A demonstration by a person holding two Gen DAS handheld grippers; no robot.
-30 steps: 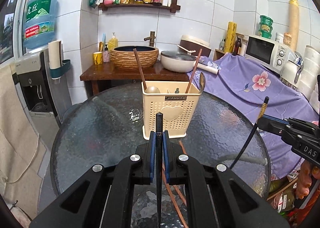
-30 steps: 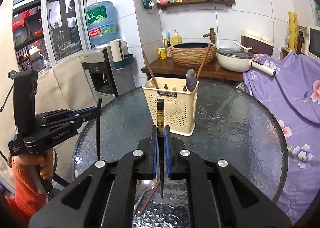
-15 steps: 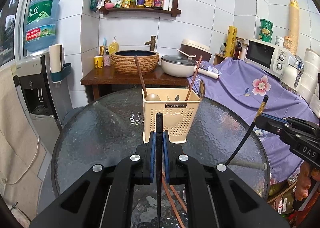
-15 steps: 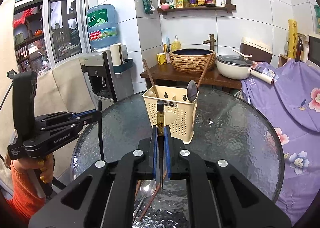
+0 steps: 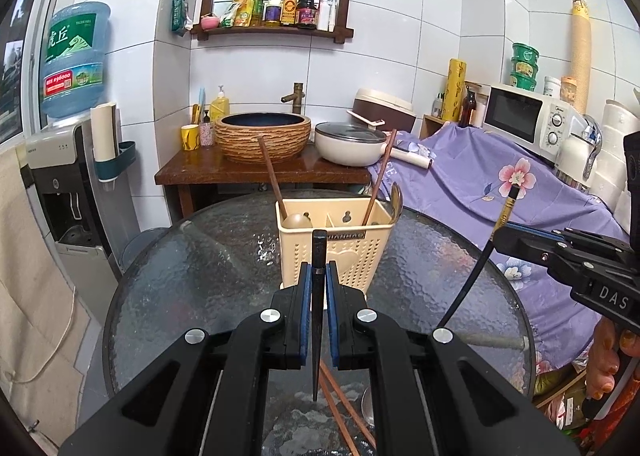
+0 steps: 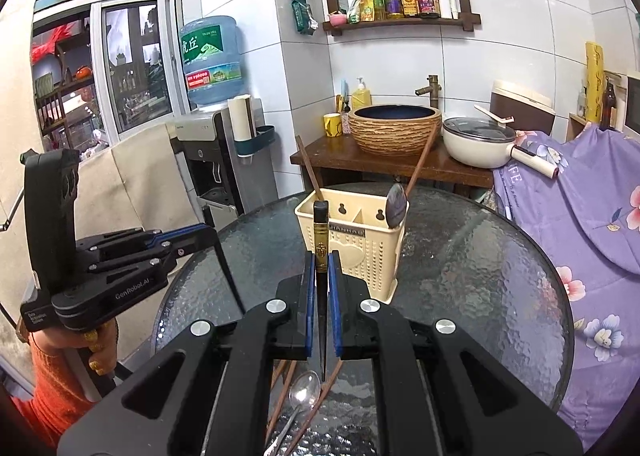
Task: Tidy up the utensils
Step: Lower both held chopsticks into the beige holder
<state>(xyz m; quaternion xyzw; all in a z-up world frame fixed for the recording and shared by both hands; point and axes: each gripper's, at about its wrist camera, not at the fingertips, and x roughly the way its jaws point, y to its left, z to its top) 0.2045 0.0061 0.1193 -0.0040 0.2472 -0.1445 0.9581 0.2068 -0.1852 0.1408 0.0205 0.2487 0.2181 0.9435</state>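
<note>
Both grippers are showing black plastic frames, blue finger pads [image 5: 306, 298] and silver screws [image 6: 278, 306]. The left gripper [image 6: 208, 234] is wearing white "GenRobot.AI" lettering; an orange sleeve [image 6: 48, 388] is covering the wrist.

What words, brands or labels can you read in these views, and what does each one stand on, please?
"JIANHAO": plate on the caddy.
"DAS": right gripper body.
"GenRobot.AI": left gripper body.
"虎丘": water jug.
"FE": purple cloth; the rest is hidden.
Shelf bottles, microwave badge and the chopstick's gold mark: too small to read.
</note>
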